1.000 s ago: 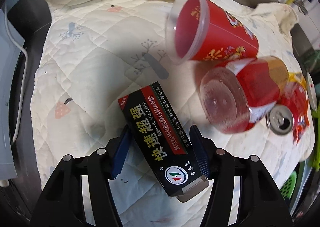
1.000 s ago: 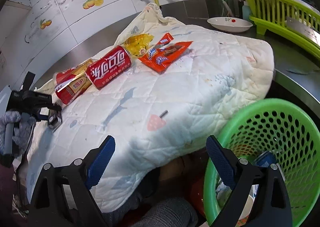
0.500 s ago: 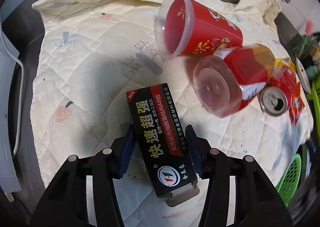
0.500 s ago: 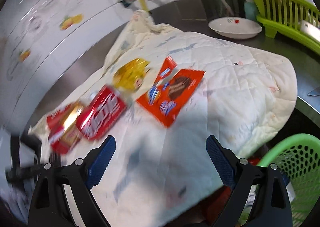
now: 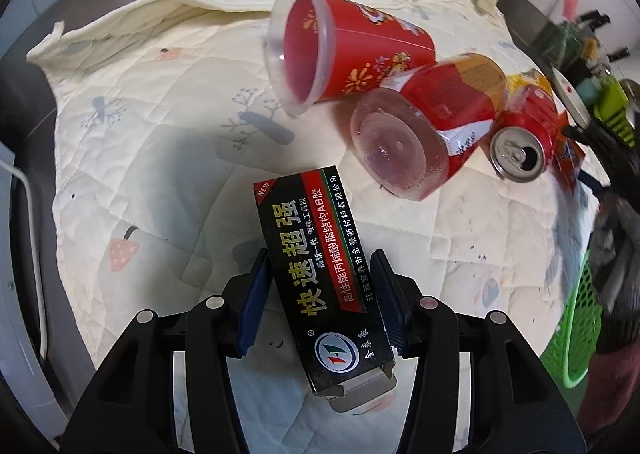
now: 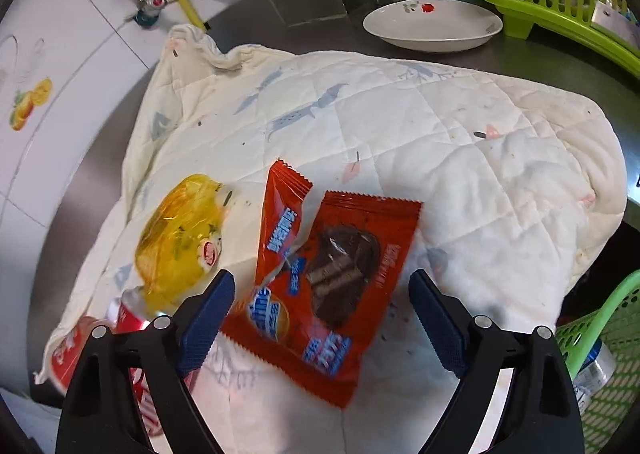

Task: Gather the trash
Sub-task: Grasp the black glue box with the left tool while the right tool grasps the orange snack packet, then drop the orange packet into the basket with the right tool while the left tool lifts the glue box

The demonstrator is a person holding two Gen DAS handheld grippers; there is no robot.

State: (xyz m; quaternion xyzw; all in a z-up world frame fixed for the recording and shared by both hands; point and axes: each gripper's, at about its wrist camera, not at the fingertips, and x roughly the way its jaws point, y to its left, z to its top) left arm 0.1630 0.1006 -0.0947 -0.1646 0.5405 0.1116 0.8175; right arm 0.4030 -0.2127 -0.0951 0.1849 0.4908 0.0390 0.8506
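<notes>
The left gripper (image 5: 320,294) clamps the black glue box (image 5: 320,274) above the quilted cloth (image 5: 160,174). The right gripper (image 6: 320,306), jaws closing, straddles the orange snack wrapper (image 6: 332,274); bare cloth lies beyond it.

Left tongs (image 5: 318,286) point steeply down, pads clamped; right tongs (image 6: 320,310) angle down, jaws wide, closing.

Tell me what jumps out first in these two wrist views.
In the left wrist view, the left gripper is shut on a black glue box, above a quilted cloth with two red cups and an opened cola can. In the right view, the right gripper's closing jaws straddle an orange snack wrapper, not yet pressing; a yellow wrapper lies beside it.
</notes>
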